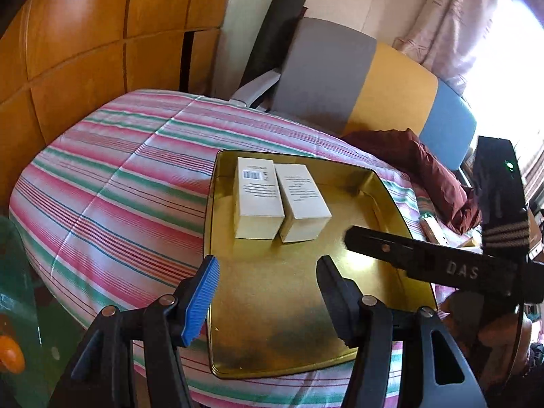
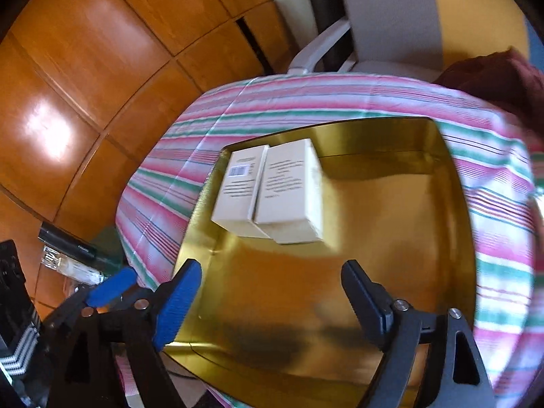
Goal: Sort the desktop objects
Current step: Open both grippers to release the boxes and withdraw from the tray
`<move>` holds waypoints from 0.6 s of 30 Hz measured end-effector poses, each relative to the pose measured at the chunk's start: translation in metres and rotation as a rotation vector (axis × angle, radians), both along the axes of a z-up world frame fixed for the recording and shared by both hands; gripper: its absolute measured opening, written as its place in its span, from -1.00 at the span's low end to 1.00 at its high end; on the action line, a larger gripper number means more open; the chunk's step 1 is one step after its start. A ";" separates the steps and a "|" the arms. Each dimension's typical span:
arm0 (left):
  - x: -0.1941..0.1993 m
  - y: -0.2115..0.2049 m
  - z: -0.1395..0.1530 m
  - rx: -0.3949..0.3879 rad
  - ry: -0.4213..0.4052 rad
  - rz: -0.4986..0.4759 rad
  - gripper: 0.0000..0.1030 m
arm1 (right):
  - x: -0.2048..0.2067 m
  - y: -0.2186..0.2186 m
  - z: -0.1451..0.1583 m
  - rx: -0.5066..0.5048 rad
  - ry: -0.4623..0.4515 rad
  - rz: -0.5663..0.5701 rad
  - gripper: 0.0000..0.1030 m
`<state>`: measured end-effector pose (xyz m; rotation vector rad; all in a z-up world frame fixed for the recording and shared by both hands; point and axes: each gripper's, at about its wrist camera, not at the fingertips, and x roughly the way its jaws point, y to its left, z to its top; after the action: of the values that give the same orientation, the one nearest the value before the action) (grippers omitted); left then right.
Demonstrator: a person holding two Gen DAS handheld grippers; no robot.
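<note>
Gold sheet metal forms the shallow tray that sits on the striped cloth in the left wrist view, and two white cardboard boxes lie flat in its far left corner, side by side and touching along their long edges. The left gripper hangs over the tray's near half with its jaws standing well apart and nothing between them. One finger of the right gripper reaches in from the right, over the tray floor and just beside the right-hand box.

From the right wrist view, the same boxes show their printed tops, the left one carrying a barcode. The right gripper is wide open and empty above the bare tray floor, short of the boxes; the picture is smeared. At far left a small clear bottle lies off the cloth, near the left gripper's blue fingertip.

I judge the boxes to be light, with stiff corners but thin walls that would dent under a hard squeeze, and fairly smooth faces. The best hold looks to be across the short width of one box, near mid-length, with the ribbed pads flat on the two long sides. Because the boxes touch, the inner finger has no gap to enter, so one box probably needs nudging aside first. The tray floor looks slick, so a pushed box may slide away.
</note>
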<state>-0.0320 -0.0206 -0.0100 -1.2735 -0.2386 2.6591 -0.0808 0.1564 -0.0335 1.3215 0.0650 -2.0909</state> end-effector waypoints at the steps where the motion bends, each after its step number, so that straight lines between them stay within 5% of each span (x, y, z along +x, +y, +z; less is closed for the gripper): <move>1: 0.002 0.003 0.000 -0.008 0.001 -0.006 0.17 | 0.005 0.008 0.003 0.010 0.021 -0.017 0.65; 18: 0.027 0.040 0.005 -0.079 0.025 -0.100 0.17 | 0.061 0.098 0.039 0.169 0.328 -0.164 0.79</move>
<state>-0.0048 0.0196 -0.0054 -1.2395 -0.0652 2.6210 -0.0199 0.2544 0.0054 1.0953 0.2886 -2.4728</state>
